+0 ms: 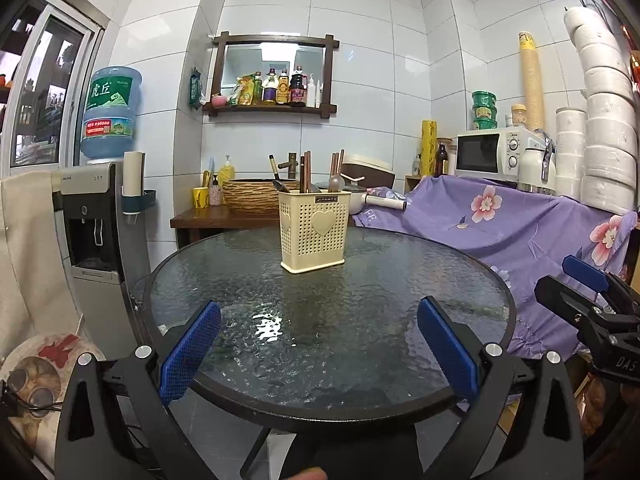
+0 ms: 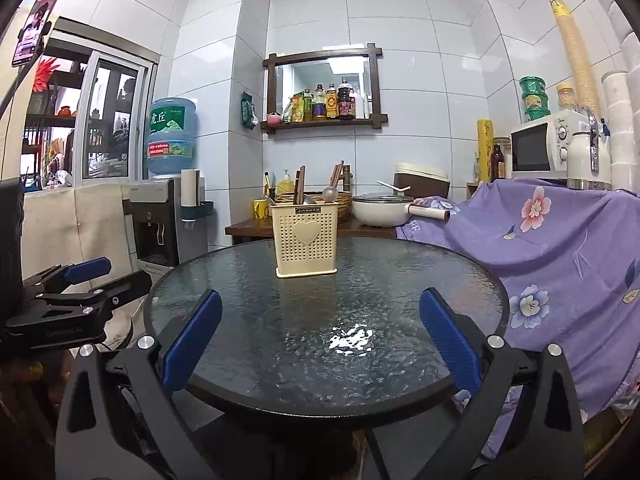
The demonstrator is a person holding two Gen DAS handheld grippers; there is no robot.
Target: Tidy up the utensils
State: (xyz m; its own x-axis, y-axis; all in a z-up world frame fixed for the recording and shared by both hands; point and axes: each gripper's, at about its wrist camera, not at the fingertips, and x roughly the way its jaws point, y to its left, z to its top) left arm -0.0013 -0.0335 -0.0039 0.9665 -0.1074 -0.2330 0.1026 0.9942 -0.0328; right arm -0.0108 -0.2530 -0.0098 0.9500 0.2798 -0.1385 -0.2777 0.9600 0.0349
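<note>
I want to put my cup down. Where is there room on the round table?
The round glass table is bare all around the cream perforated utensil holder, widest between it and the near rim. The brown side table behind is crowded.
</note>
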